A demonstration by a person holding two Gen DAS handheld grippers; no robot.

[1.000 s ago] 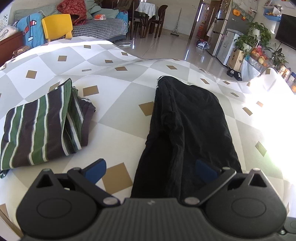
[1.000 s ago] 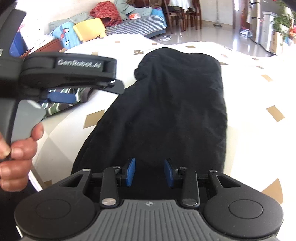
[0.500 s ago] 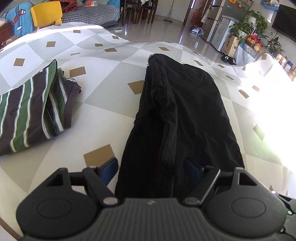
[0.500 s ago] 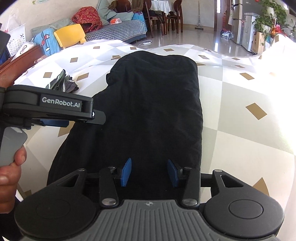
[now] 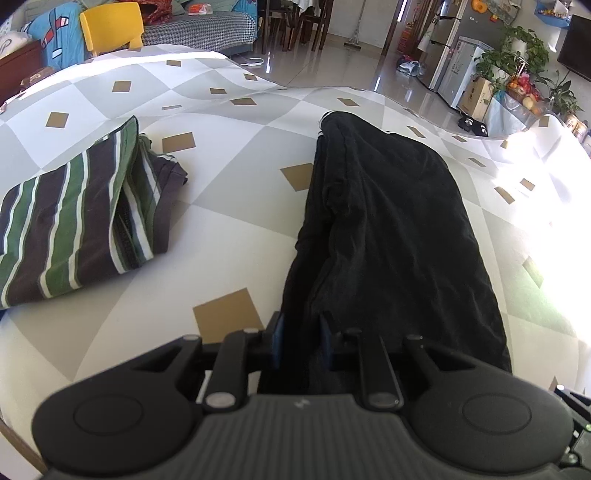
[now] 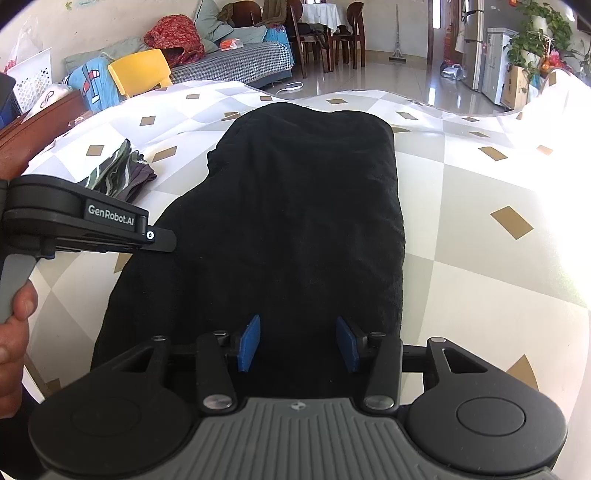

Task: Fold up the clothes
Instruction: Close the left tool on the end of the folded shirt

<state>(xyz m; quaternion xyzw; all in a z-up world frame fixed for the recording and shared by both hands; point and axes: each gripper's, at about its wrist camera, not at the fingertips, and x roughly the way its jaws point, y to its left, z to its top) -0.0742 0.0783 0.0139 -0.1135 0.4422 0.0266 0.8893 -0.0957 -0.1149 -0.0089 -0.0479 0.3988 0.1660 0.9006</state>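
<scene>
Left gripper newly clamped, black garment lengthwise-folded, rumpled

This is a home, an open living and dining room. At eleven o'clock stands a sofa with cushions, and a yellow chair before it. At twelve o'clock are dining chairs on a shiny tiled floor. At one o'clock stand a refrigerator and houseplants.
</scene>
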